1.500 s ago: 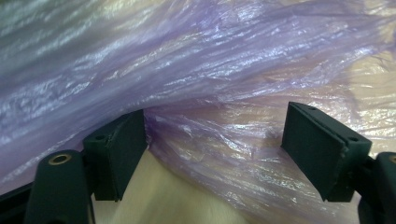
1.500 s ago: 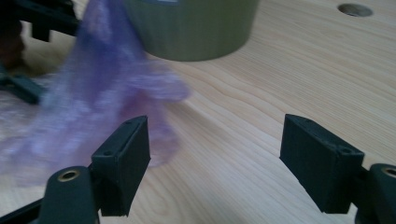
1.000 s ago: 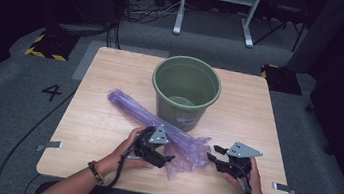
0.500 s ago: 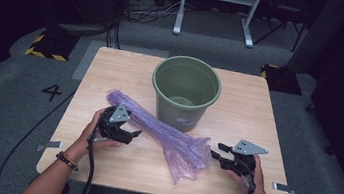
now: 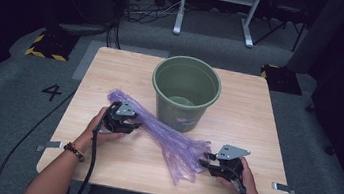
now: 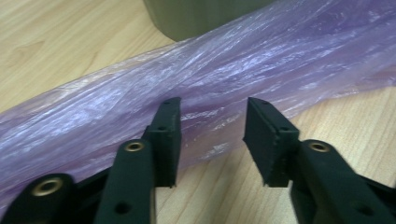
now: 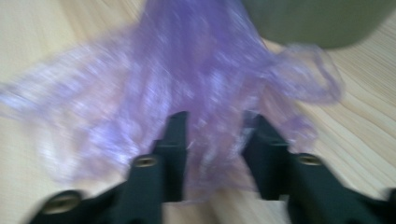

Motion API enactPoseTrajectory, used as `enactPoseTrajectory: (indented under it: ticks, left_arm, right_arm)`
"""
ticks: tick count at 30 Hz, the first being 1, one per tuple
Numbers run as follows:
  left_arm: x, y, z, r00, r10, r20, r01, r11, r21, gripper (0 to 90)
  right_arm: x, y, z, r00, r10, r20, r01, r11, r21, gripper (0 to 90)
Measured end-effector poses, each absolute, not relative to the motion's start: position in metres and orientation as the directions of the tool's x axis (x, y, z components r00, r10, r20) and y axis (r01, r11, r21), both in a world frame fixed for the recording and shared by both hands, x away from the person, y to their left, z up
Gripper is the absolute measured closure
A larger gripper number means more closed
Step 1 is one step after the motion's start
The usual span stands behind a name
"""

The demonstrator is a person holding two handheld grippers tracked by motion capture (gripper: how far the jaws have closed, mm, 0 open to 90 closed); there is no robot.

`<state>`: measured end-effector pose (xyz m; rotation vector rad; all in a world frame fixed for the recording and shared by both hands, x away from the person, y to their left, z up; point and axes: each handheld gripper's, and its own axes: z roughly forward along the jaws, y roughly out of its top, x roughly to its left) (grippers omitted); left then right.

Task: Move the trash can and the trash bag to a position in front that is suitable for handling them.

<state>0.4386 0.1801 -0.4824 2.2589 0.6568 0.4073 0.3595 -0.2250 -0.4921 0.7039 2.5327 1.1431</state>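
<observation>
Bag (image 7: 187, 84) blurred; bucket (image 7: 317, 21) cut off (top edge).

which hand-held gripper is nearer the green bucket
Left. The left hand-held gripper sits at the purple bag just beside the green bucket's lower left. The right hand-held gripper is farther off, at the bag's spread end near the table's front edge.

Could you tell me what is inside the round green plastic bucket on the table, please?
The round green plastic bucket looks empty in the high view: its pale bottom shows. Its near wall hides the closest part of the floor. The purple plastic bag lies outside, on the wooden table.
</observation>
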Motion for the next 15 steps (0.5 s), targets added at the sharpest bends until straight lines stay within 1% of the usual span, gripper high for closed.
enactPoseTrajectory:
  ticks: [1, 2, 5, 7, 8, 11, 12, 13, 14, 15]
  left_arm:
    - [0.439, 0.18, -0.482, 0.819, 0.567, 0.091, 0.333, -0.598, 0.729, 63.1]
    - [0.438, 0.179, -0.483, 0.828, 0.555, 0.085, 0.333, -0.607, 0.722, 65.1]
    - [0.436, 0.179, -0.483, 0.843, 0.534, 0.066, 0.33, -0.611, 0.72, 69.3]
    - [0.433, 0.178, -0.483, 0.853, 0.518, 0.061, 0.327, -0.622, 0.711, 69.7]
    - [0.427, 0.177, -0.482, 0.864, 0.501, 0.044, 0.323, -0.62, 0.715, 69.9]
    - [0.421, 0.175, -0.479, 0.875, 0.482, 0.031, 0.311, -0.61, 0.729, 69.8]
    - [0.415, 0.173, -0.475, 0.88, 0.474, 0.037, 0.3, -0.615, 0.729, 65.6]
    - [0.415, 0.173, -0.475, 0.88, 0.474, 0.037, 0.3, -0.615, 0.729, 61.8]
    - [0.408, 0.172, -0.47, 0.881, 0.471, 0.038, 0.296, -0.613, 0.732, 57.2]
    - [0.405, 0.172, -0.467, 0.875, 0.481, 0.046, 0.295, -0.607, 0.738, 50.3]
  right_arm:
    - [0.36, -0.225, -0.492, -0.844, 0.534, -0.048, 0.317, 0.57, 0.758, 75.1]
    - [0.363, -0.231, -0.493, -0.838, 0.544, -0.046, 0.324, 0.563, 0.761, 82.6]
    - [0.368, -0.243, -0.493, -0.808, 0.586, -0.063, 0.341, 0.551, 0.762, 88.4]
    - [0.37, -0.247, -0.492, -0.796, 0.602, -0.069, 0.346, 0.545, 0.764, 88.6]
    - [0.375, -0.256, -0.491, -0.765, 0.637, -0.095, 0.355, 0.54, 0.763, 89.3]
    - [0.382, -0.265, -0.489, -0.733, 0.67, -0.114, 0.366, 0.531, 0.765, 89.6]
    - [0.389, -0.275, -0.488, -0.703, 0.699, -0.131, 0.374, 0.52, 0.768, 89.9]
    - [0.389, -0.275, -0.488, -0.703, 0.699, -0.131, 0.374, 0.52, 0.768, 89.9]
    - [0.395, -0.283, -0.487, -0.665, 0.731, -0.153, 0.387, 0.512, 0.767, 89.7]
    - [0.398, -0.288, -0.487, -0.647, 0.746, -0.156, 0.393, 0.502, 0.77, 88.3]
